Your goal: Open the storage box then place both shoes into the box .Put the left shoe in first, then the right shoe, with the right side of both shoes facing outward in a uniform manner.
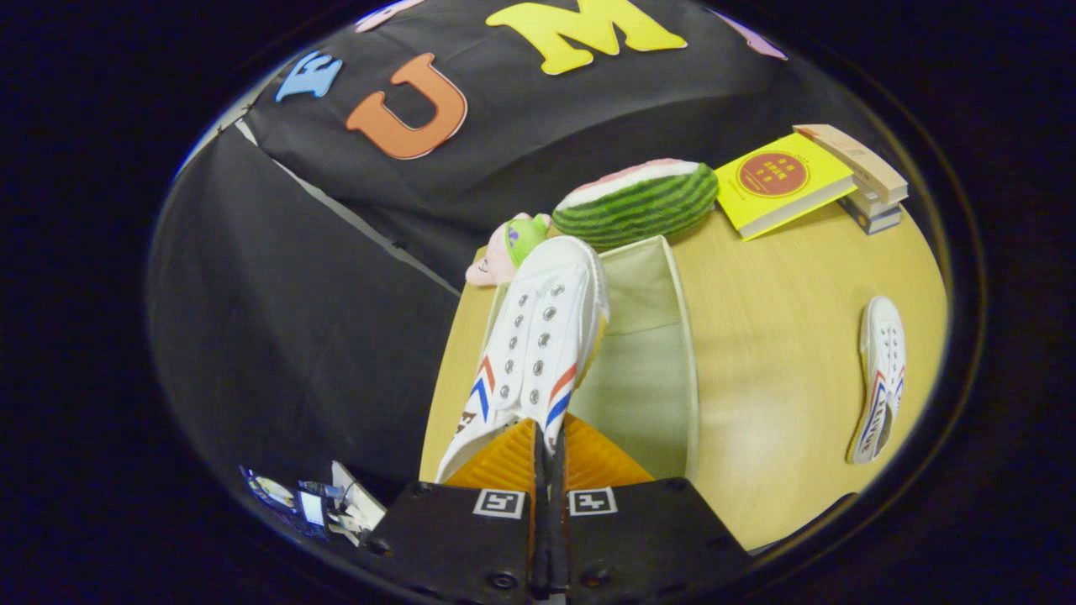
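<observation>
A: The heel end of the white canvas shoe with red and blue stripes [538, 353] goes out of sight behind the gripper [548, 454], whose fingers are pressed close on its collar. How much collar they pinch is covered.

B: And the pale fabric storage box [651, 370]?

A: Its left wall sits behind that shoe, and the near edge behind the fingers. The floor inside is washed out.

B: Farther off?

A: A pink plush toy with a green patch [504, 252] is half hidden by the shoe's toe; I can't make out what it is. The stacked books [870, 189] lie partly under the yellow book [782, 189].

B: Second white shoe [878, 378]?

A: Small, warped, possibly lying on its side.
</observation>
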Tool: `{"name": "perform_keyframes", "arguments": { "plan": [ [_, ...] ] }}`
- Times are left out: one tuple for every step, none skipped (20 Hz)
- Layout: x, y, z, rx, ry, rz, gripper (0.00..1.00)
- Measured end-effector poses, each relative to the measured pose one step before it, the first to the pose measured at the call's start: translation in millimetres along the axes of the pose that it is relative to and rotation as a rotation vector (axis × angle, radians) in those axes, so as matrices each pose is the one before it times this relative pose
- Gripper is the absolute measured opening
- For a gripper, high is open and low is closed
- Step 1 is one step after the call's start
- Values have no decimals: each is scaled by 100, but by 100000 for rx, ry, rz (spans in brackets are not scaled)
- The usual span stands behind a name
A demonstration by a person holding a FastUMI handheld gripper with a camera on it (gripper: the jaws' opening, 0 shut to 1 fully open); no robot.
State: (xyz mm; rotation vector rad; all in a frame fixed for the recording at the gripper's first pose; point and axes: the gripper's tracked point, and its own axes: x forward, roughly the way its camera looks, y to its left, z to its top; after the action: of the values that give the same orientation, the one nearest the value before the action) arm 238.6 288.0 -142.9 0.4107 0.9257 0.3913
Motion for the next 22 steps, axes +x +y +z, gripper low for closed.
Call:
{"name": "perform_keyframes", "arguments": {
  "plan": [
    [790,138,-237,54,-1481,-625,6],
    [622,172,-377,-2115,-150,-960,6],
    [589,-51,-337,-1623,-92,-1050,6],
    [545,147,-543,-411,191,-501,6],
    [596,76,-364,337,261,99,6],
    [574,25,-191,438,78,2,5],
    [619,84,-126,-1080,-26,-102,6],
    [517,-141,-43,-2055,-991,-343,6],
    [259,-8,-144,-1509,-647,-702,6],
    [-48,712,-257,-2803,-2070,2514,21],
    [-1002,-85,1048,-4743,-1949,-1866,36],
    [-296,-419,642,-4885,-4369,-3238,51],
    [-1079,-834,917,-5192,-2571,-4787,66],
    [-660,-409,371,-3600,-2056,-2543,69],
    [-922,-53,459,-2845,-747,-890,71],
    [-790,-123,180,-2263,-623,-332,73],
    [-989,-176,434,-1881,-328,113,79],
    [-761,-798,64,-1461,-190,-1738,83],
    [-765,-1332,114,-1431,39,-3538,88],
    [-460,-1741,-111,-2258,780,-6277,94],
    [-214,-1593,44,-1543,88,-4221,95],
    [127,-1218,-115,-1257,-60,-4002,95]
  ]
}}
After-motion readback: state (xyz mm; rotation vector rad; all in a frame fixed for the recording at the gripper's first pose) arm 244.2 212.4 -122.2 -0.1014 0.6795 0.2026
